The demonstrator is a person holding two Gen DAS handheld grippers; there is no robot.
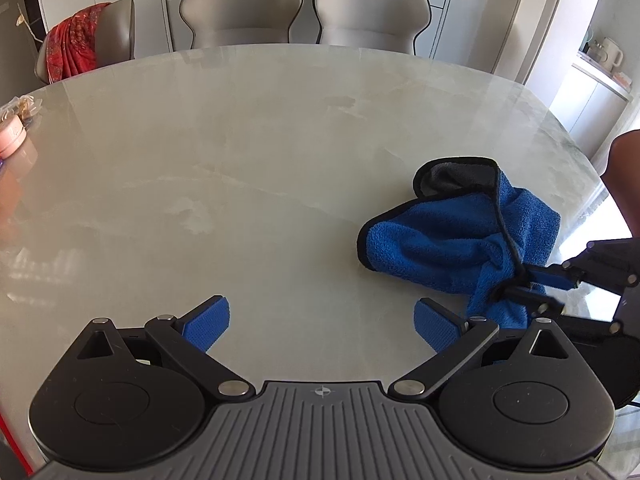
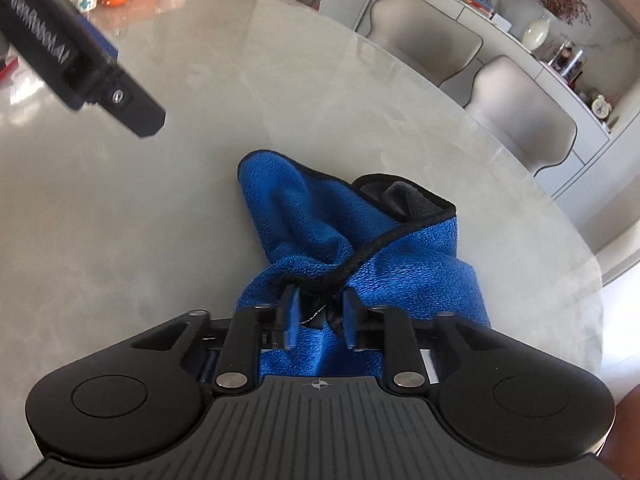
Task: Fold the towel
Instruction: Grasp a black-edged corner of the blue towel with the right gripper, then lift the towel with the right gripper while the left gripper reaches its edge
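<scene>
Right tool [image 2: 318, 314] pinches a bunched, black-hemmed fold of the blue towel [image 2: 320, 216]; left tool [image 1: 322, 322] gapes wide over bare bench [image 1: 240, 160]. Towel looks soft, light, limp — likely best taken by a free hemmed corner.

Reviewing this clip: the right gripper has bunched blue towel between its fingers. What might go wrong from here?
The right gripper pinches a bunched wad of the towel, not one corner, so lifting may keep it crumpled. The left gripper is open over bare table, holding nothing, so the towel may drag toward the table's edge, which lies close.
</scene>
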